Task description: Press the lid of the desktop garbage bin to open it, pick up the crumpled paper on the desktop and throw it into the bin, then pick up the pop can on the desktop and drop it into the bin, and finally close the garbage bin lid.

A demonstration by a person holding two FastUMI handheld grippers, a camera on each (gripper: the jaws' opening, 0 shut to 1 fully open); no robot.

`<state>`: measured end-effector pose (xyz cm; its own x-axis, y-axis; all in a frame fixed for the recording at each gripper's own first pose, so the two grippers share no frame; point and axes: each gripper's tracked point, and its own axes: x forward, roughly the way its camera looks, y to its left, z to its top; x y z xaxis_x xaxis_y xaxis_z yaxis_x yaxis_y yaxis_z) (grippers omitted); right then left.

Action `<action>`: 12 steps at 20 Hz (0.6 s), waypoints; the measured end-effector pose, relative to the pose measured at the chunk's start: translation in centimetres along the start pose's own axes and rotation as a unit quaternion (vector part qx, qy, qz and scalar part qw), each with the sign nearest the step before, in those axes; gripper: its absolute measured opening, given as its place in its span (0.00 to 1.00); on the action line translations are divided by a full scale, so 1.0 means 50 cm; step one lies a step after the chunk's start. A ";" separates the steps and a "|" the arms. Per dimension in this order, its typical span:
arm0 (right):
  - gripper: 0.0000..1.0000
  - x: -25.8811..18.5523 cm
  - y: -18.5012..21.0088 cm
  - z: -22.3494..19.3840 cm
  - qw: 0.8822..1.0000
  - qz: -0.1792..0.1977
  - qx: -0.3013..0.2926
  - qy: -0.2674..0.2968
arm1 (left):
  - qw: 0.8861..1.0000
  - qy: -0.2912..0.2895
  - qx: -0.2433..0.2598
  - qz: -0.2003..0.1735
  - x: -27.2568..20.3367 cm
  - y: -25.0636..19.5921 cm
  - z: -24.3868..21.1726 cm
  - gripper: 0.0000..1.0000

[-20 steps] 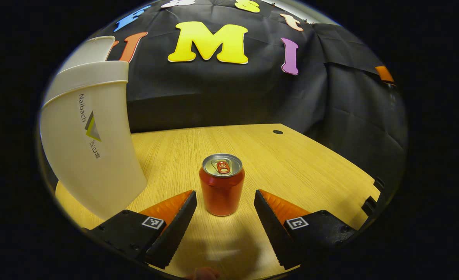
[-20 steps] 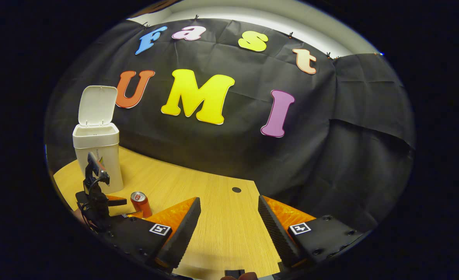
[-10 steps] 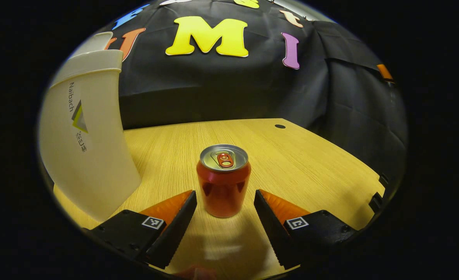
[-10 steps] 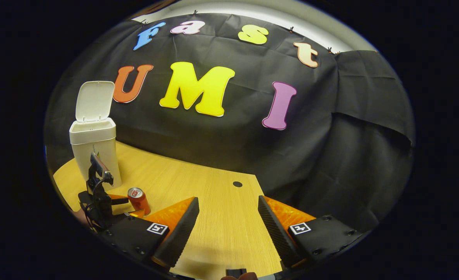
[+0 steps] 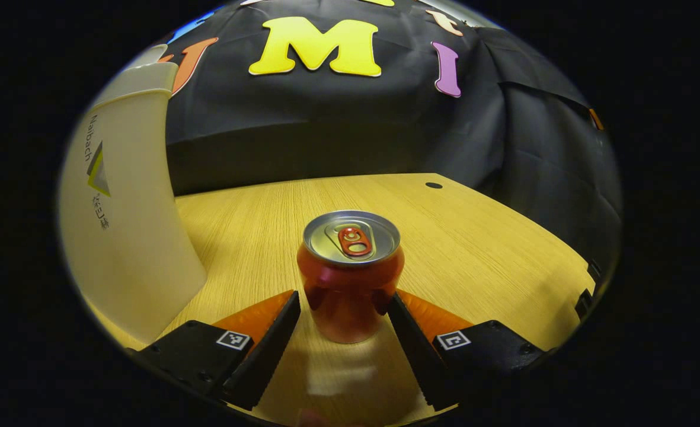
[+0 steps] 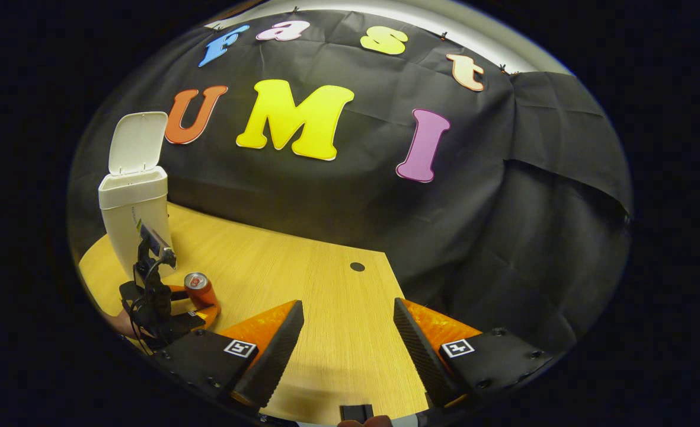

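The red aluminium pop can (image 5: 350, 279) stands upright between the released fingers of the left gripper (image 5: 344, 323), just beside the white plastic bin (image 5: 124, 201), whose lid (image 6: 137, 142) is up. The right gripper (image 6: 348, 332) fingers are also released, above the wooden surface (image 6: 326, 308).

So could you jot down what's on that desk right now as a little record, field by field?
Bin: white desktop garbage bin, standing at the desk's left end
Lid: lid up, bin open
Can: red pop can, upright on the wooden desk, right of the bin
Left gripper: left gripper open, its fingers on either side of the can, not yet closed on it
Right gripper: right gripper open, holding nothing, above bare desk
Crumpled paper: none seen on the desk
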<state>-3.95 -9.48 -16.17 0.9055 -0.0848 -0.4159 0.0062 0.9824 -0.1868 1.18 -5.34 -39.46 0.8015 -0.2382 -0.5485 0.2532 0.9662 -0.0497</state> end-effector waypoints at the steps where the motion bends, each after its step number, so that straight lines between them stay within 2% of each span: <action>1: 0.97 -0.001 0.001 0.000 1.000 0.000 0.001 0.000 | 1.000 -0.003 0.001 0.000 0.003 0.000 0.003 0.98; 4: 0.97 -0.001 0.003 -0.004 1.000 0.000 0.000 0.001 | 1.000 -0.005 0.004 -0.001 0.006 -0.001 0.006 0.96; 5: 0.97 0.000 0.001 -0.004 1.000 0.000 -0.001 0.001 | 1.000 -0.004 0.005 0.000 0.008 -0.004 0.007 0.90; 6: 0.97 0.000 0.001 -0.003 1.000 0.000 0.000 -0.001 | 1.000 -0.003 0.006 0.000 0.006 -0.005 0.006 0.87; 9: 0.97 -0.002 0.003 0.005 1.000 0.002 0.001 -0.007 | 1.000 -0.007 0.009 0.005 -0.010 -0.002 0.025 0.87; 10: 0.97 -0.001 0.005 0.008 1.000 0.004 0.003 -0.010 | 1.000 -0.012 0.010 0.006 -0.019 -0.003 0.041 0.93; 11: 0.97 -0.003 0.008 0.013 1.000 0.005 0.006 -0.013 | 1.000 -0.018 0.011 0.005 -0.030 -0.005 0.062 0.87; 12: 0.97 -0.002 0.015 0.020 1.000 0.008 0.009 -0.017 | 1.000 -0.025 0.012 0.005 -0.043 -0.007 0.086 0.86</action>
<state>-3.61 -8.59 -15.39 0.9194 -0.0632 -0.3882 -0.0012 0.9865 -0.1635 1.67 -5.60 -34.68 0.8304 -0.2336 -0.5058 0.2573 0.9660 -0.0236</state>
